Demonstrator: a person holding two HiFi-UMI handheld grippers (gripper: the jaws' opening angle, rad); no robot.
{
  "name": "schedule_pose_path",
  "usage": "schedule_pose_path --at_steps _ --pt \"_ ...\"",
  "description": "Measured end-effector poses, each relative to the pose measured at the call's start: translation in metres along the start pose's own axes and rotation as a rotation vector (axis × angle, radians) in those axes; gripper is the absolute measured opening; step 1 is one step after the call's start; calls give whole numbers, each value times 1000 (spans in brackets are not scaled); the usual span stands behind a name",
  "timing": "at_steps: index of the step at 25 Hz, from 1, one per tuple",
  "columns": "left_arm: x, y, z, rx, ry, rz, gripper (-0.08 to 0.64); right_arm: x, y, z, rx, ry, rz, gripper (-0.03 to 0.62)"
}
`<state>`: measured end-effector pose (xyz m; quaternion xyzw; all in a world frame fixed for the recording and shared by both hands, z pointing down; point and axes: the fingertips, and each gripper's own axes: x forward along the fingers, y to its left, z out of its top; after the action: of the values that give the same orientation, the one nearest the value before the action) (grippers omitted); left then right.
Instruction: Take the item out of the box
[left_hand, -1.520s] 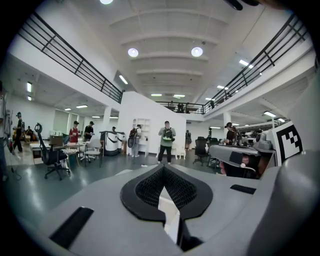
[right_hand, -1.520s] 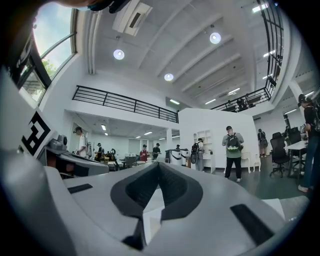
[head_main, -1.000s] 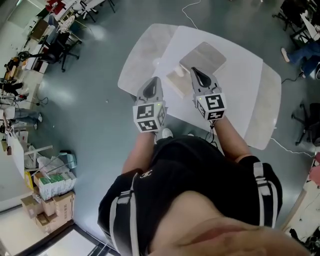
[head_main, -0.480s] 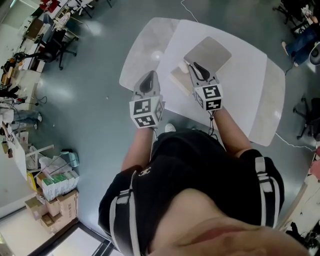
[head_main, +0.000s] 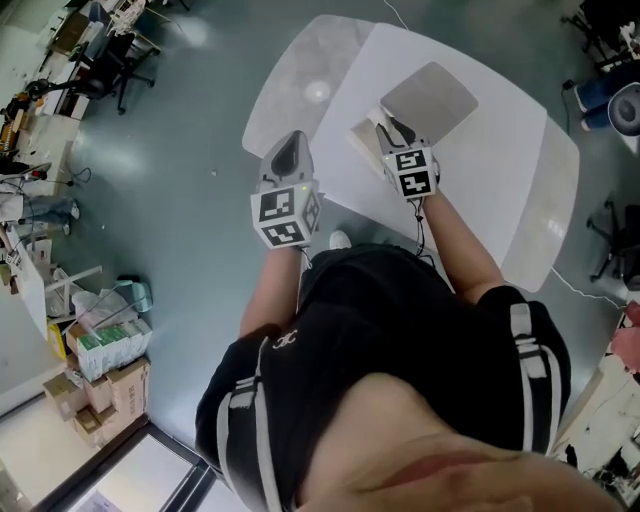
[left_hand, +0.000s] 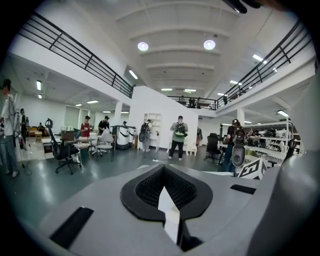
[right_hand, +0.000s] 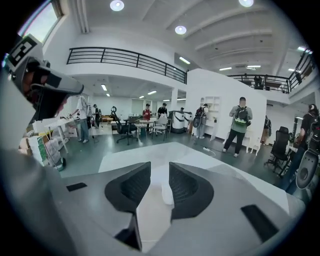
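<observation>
On the white table (head_main: 480, 190) a low whitish box (head_main: 362, 145) lies next to a grey square panel (head_main: 430, 98). What is inside the box cannot be seen. My right gripper (head_main: 386, 126) hovers at the box's right side, by the grey panel's near corner. In the right gripper view the right gripper (right_hand: 155, 187) stands open, with the table top and a small white object (right_hand: 167, 195) showing in the gap. My left gripper (head_main: 290, 142) hangs at the table's left edge, apart from the box. The left gripper (left_hand: 163, 172) is shut and holds nothing.
The table (right_hand: 165, 155) is made of several white tops pushed together over a grey-green floor. Cardboard boxes (head_main: 100, 385) and desks with chairs (head_main: 110, 70) stand at the left. Several people stand far off in the hall (left_hand: 179, 137).
The right gripper has edged closer to the box. The left gripper has drifted left, away from it. Neither has taken hold of anything.
</observation>
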<state>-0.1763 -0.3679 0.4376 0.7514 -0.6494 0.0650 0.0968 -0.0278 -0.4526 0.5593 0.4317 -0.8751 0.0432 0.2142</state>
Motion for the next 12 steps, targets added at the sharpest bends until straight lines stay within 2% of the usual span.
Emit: schedule_pose_path --at_steps 12 --pt "0 34 -16 -27 46 42 14 65 -9 -52 -5 186 -45 95"
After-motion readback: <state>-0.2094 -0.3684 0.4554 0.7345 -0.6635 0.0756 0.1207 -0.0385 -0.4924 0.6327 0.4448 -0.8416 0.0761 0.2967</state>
